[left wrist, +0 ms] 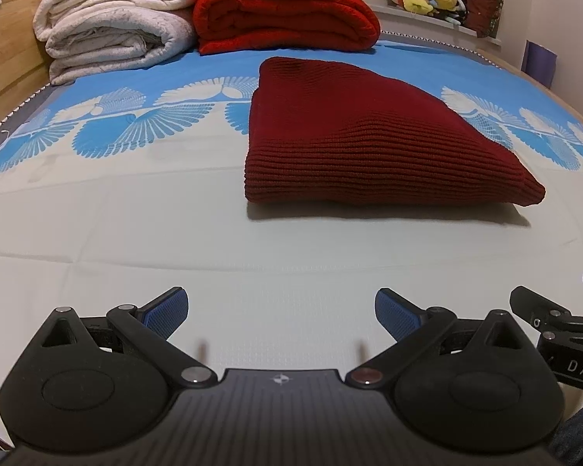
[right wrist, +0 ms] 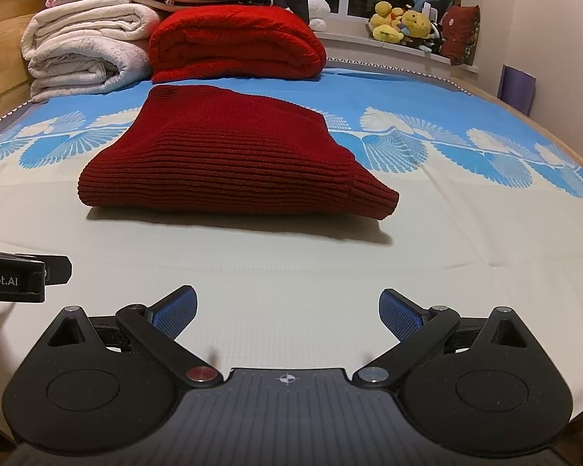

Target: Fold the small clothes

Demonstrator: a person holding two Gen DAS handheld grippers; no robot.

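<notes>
Lying: dark red ribbed knit garment (left wrist: 369, 136), folded, on the cream-and-blue patterned bedsheet (left wrist: 136, 233), ahead of you.
Handling: likely soft, thick, floppy.
Hold: pinch its near ribbed edge.
Grippers: left gripper (left wrist: 280, 312), right gripper (right wrist: 287, 310) both spread wide, empty.

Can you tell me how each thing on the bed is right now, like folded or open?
Dark red sweater: folded, lying flat on the bed, nothing touching it.
Bright red blanket: folded, behind the sweater.
White blankets: folded and stacked.
Left gripper: open, empty, fingers apart.
Right gripper: open, empty, fingers apart.
Bed sheet: spread flat, with crease lines.
Plush toys: piled on the windowsill.
</notes>
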